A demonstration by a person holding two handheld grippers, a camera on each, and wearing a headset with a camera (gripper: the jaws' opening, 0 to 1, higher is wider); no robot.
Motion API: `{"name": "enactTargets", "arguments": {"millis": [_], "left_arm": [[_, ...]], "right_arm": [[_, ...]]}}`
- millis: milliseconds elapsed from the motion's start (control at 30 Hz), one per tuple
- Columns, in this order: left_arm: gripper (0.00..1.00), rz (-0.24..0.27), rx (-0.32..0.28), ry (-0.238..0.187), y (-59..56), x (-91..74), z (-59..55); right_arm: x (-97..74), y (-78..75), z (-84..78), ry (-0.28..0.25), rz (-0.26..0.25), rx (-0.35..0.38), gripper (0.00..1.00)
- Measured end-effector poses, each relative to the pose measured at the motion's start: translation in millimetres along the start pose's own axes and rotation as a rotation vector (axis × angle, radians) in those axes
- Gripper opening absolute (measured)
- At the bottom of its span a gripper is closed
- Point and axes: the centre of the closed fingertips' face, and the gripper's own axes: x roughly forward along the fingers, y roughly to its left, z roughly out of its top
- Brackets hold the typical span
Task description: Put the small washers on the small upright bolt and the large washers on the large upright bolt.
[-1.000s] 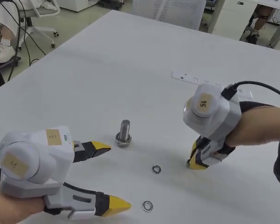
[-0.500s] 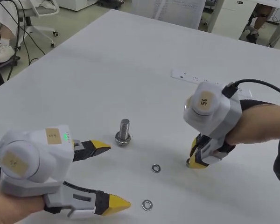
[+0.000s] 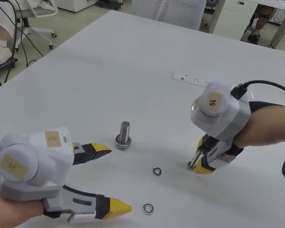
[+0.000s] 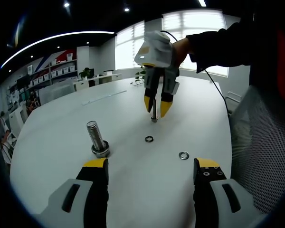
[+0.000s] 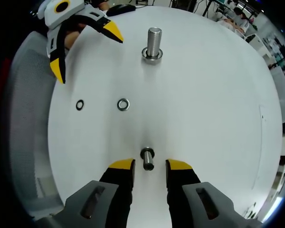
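The large bolt [image 3: 124, 135] [image 4: 97, 139] [image 5: 153, 42] stands upright on the white table [image 3: 133, 71] with a ring around its foot. Two small washers lie flat on the table, one [image 3: 156, 171] [image 4: 149, 138] [image 5: 123, 104] in the middle and one [image 3: 148, 208] [image 4: 184, 155] [image 5: 80, 104] near my left gripper. My right gripper [image 3: 198, 164] [image 5: 149, 165] [image 4: 156, 103] points down, open by a narrow gap. The small bolt [image 3: 194, 160] [image 5: 147, 159] [image 4: 154, 113] stands between its jaws. My left gripper [image 3: 111, 178] [image 4: 151, 164] [image 5: 83, 50] is wide open and holds nothing.
A white power strip [image 3: 190, 78] lies on the table behind the right gripper. The table's left edge [image 3: 47, 52] drops to a floor with chair legs and cables [image 3: 19, 28]. A black cable [image 3: 263, 85] trails from the right gripper.
The right gripper has shifted slightly up and to the right, and the small bolt now shows between its jaws. The left gripper, large bolt and washers have stayed put.
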Motion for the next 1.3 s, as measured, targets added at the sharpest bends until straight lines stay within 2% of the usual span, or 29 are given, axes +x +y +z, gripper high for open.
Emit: {"name": "enactTargets", "arguments": {"millis": [567,833,1300], "left_arm": [[0.72,-0.001,0.010,-0.003,-0.7,-0.1,5.0],[0.72,-0.001,0.014,-0.005,-1.0,-0.3,6.4],[0.72,0.001,0.023,-0.010,-1.9,0.1,9.0]], "right_arm": [[-8.6,3.9,-13.7,0.005,-0.010,0.028,0.28],[-13.1,14.2,-18.7,0.006,-0.012,0.030,0.28],[-13.6,47.7,-22.3,-0.005,0.019,0.036,0.27]]}}
